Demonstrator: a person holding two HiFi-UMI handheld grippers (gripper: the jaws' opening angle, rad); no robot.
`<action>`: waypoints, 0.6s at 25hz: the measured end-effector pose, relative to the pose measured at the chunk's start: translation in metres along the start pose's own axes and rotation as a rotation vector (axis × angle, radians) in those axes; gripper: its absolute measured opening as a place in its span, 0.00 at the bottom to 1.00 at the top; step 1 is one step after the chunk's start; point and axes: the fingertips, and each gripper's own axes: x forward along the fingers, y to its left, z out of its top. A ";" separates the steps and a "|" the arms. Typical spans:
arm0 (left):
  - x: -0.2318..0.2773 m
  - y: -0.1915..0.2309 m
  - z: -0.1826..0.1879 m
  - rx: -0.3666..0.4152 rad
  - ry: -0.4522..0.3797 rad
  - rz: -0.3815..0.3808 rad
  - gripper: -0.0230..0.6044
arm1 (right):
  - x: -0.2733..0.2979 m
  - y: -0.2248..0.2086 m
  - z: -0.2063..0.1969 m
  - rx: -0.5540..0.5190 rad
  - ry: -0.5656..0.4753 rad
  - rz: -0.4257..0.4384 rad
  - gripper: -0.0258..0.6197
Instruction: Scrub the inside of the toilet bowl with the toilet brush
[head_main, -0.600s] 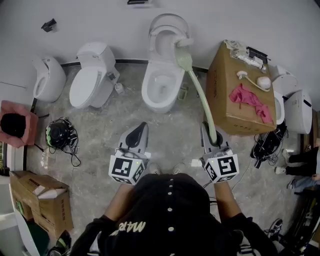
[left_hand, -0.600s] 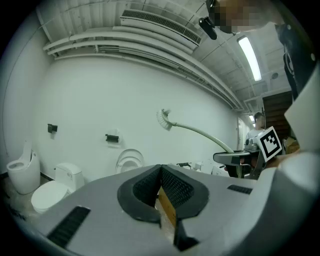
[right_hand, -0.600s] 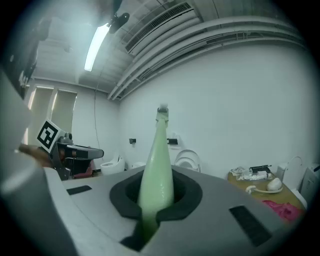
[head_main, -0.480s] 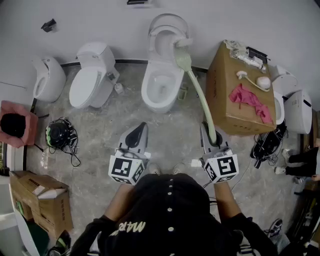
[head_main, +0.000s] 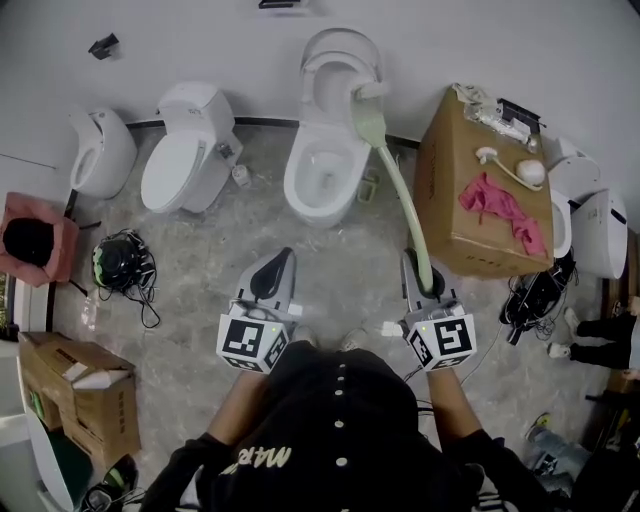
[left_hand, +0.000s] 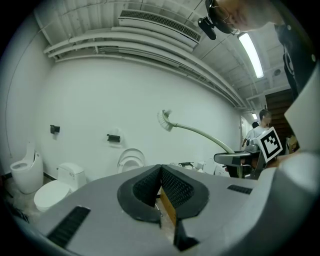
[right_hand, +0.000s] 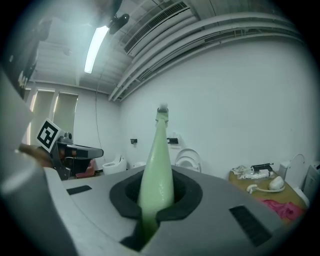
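An open white toilet stands at the top middle of the head view, seat and lid raised against the wall. My right gripper is shut on the pale green handle of the toilet brush. The handle arcs up to the brush head, which hovers over the toilet's right rim. In the right gripper view the handle rises straight out from between the jaws. My left gripper is shut with nothing in it, held level to the left; its pads meet.
A closed toilet and a urinal stand to the left. A cardboard box with a pink cloth sits right of the bowl. Cables and a dark bundle lie on the floor at left.
The brush and both grippers hold almost the same pose; the whole view has shifted only slightly.
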 end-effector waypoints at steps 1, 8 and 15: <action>0.000 -0.002 -0.001 0.000 -0.002 0.007 0.08 | 0.000 -0.003 -0.002 0.003 0.004 0.005 0.07; 0.007 -0.005 -0.007 -0.013 -0.007 0.043 0.08 | 0.004 -0.022 -0.010 0.036 0.012 0.023 0.07; 0.035 0.020 -0.010 -0.026 -0.010 0.037 0.08 | 0.032 -0.035 -0.014 0.033 0.021 0.015 0.07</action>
